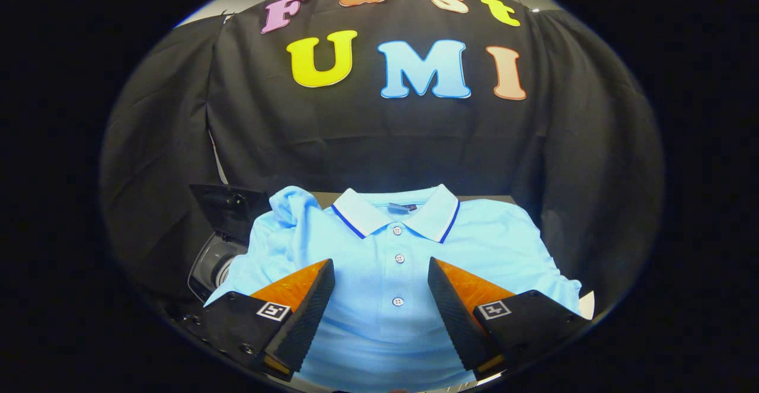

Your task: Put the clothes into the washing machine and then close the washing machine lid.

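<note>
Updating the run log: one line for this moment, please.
stage: pre-grasp | gripper: open, over polo shirt | shirt: flat, ungrasped | washing machine: beside shirt, lid up

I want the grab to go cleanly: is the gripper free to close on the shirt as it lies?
Probably yes: the gripper is open over the light blue polo shirt, fingers astride its button placket, nothing between them and the fabric.

A staged demonstration booth, not a lived-in home: black cloth [379, 138] drapes the back and sides as a wall, with pale ceiling at the top of the frame. At lower left sits a washing machine [214, 262], its dark lid [228, 209] raised.
</note>
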`<state>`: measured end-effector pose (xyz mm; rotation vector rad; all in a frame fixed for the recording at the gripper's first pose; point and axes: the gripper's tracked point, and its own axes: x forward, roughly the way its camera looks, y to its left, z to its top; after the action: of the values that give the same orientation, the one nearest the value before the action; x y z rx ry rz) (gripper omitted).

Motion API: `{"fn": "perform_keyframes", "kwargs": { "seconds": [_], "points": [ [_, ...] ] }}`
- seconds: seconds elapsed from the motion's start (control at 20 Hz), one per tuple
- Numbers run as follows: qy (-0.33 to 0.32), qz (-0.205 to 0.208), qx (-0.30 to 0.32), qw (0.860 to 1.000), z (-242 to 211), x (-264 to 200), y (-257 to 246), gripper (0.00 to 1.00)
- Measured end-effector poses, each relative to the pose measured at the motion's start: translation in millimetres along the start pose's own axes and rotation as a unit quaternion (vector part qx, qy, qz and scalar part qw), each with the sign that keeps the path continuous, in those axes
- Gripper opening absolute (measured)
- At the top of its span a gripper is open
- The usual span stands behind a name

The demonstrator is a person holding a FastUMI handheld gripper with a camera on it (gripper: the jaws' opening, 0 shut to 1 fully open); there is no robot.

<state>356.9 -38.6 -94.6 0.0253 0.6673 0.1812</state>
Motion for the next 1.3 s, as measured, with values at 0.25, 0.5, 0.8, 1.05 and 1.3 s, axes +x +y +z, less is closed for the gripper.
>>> {"fn": "perform_keyframes", "kwargs": {
  "seconds": [0.25,0.5,0.8,1.05,1.3],
  "points": [
    [0.047,0.022,-0.005,0.999,-13,18,7,0.98],
    [0.066,0.024,-0.028,0.997,-19,19,6,0.98],
    [0.07,0.03,-0.023,0.997,-16,23,4,0.55],
    [0.052,0.042,0.022,0.998,-15,19,9,0.05],
    [0.016,0.046,0.042,0.998,5,5,18,0.02]
  ]
}}
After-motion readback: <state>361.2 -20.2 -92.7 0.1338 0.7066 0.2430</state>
